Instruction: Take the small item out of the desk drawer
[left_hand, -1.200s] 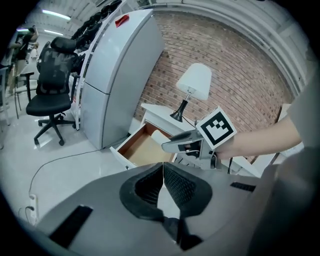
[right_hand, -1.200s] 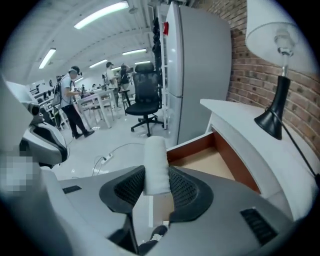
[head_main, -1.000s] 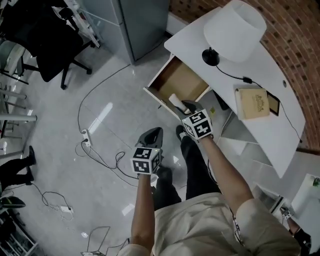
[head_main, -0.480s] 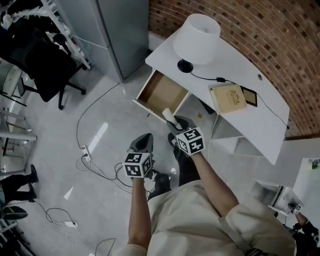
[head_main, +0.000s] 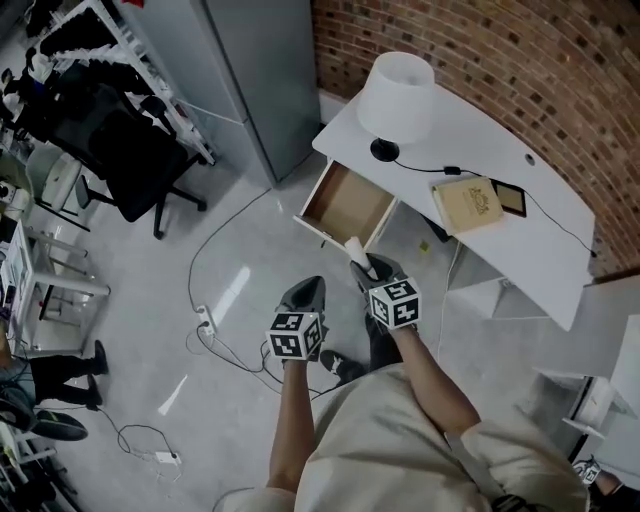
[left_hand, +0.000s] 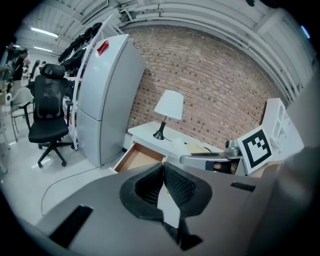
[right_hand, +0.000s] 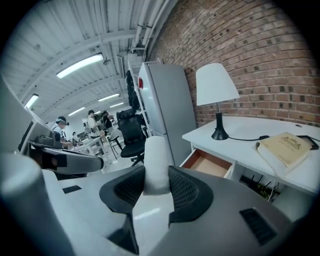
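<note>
the right tongs (head_main: 368, 266) are clenched on the small white item (head_main: 356, 249), a pale rounded piece pinched between the two ribbed black pads. in the right gripper view the right tongs (right_hand: 157, 176) press on the small white item (right_hand: 156, 162) from both sides at its lower part, and its rounded upper end stands out past the fingertips. the item is out of the drawer (head_main: 324, 193): in the head view it sits in the air over the floor (head_main: 200, 260), just beside the drawer's front near corner and on the person's side of it.

the drawer stands pulled out from the white surface (head_main: 520, 245), and its brown bottom shows bare. in the right gripper view the drawer (right_hand: 209, 164) lies to the right of the held item and well beyond it.

the left tongs (head_main: 309, 288) are closed with nothing in them; in the left gripper view the left tongs (left_hand: 162, 171) have their pads meeting at the tips. they hang over the floor to the left of the right tongs, near them but apart, and clear of the drawer.

on the surface stand a lamp (head_main: 397, 95) with a white shade and, to its right, a tan book (head_main: 468, 203) with a dark flat device (head_main: 511, 199) just beside it. a brick wall (head_main: 520, 70) runs behind. a grey cabinet (head_main: 255, 70) and a black office chair (head_main: 130, 150) stand to the left.
</note>
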